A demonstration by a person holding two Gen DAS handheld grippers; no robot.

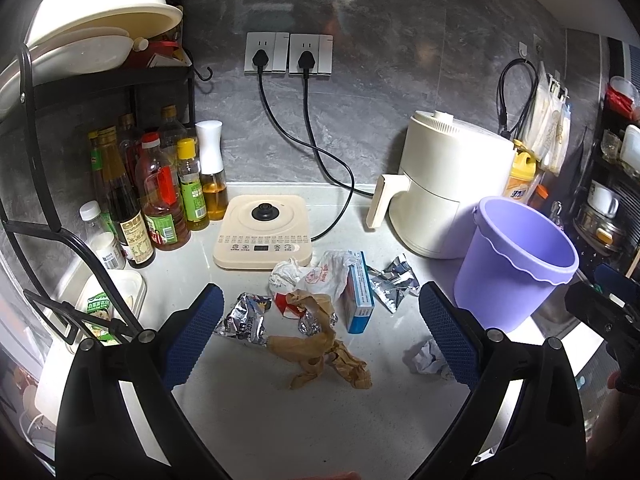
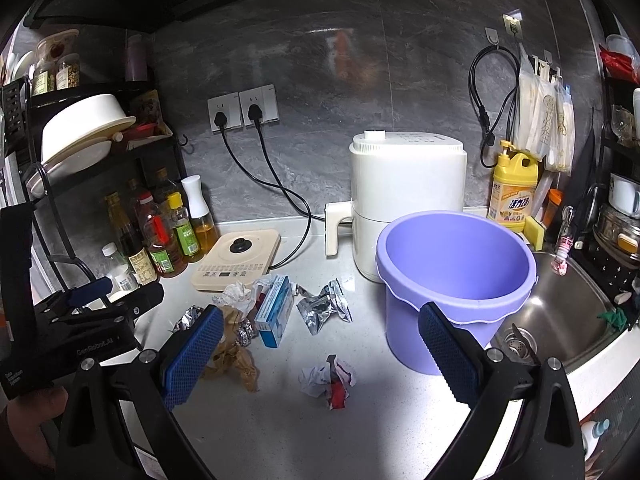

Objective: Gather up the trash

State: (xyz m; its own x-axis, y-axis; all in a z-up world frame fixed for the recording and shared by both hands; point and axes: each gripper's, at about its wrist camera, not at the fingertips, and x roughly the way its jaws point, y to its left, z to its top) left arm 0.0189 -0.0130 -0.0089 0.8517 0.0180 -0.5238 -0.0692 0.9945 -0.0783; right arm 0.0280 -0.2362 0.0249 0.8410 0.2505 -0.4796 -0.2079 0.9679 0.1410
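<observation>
Left tongs gaping, stamped "GenRobot.AI"; bucket unlabelled.

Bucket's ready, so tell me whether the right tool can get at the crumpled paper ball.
Probably yes: the right tool is open, the crumpled paper ball lies alone on bare counter between its fingers, nothing covering it.

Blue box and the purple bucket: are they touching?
Apart. The right wrist view shows the blue box and purple bucket separated by bare counter and a foil wrapper.
</observation>
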